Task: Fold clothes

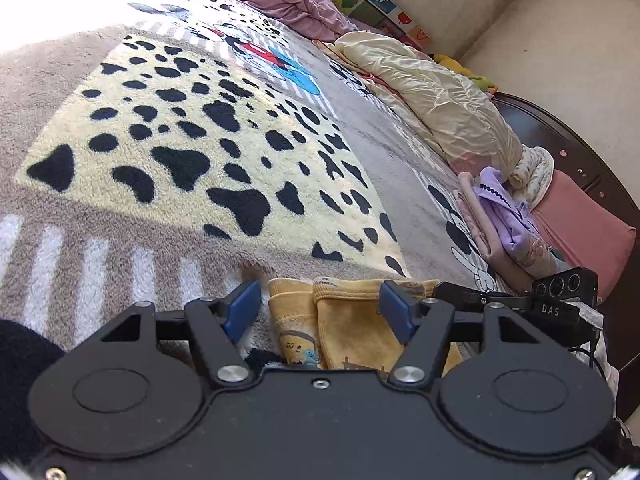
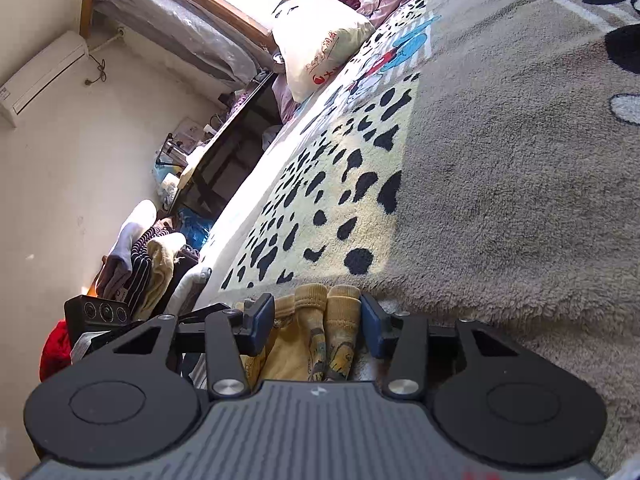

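A yellow printed garment (image 1: 344, 320) lies bunched at the near edge of a plush spotted blanket (image 1: 180, 120). My left gripper (image 1: 320, 310) is open over its hemmed edge. The left blue pad stands just clear of the cloth, and the cloth runs on behind the right pad. In the right wrist view the garment's two ribbed cuffs (image 2: 332, 312) stand squeezed between the blue pads of my right gripper (image 2: 318, 320), which is shut on them. The right gripper's camera housing (image 1: 560, 292) shows just right of the left one, so the two are side by side.
Folded purple and pink clothes (image 1: 508, 216) and a cream quilt (image 1: 440, 104) lie along the bed's right side by a dark wooden frame (image 1: 580, 152). Pink bedding (image 1: 296, 0) and a white bag (image 2: 320, 44) sit at the far end. Stacked clothes (image 2: 148, 264) stand beside the bed.
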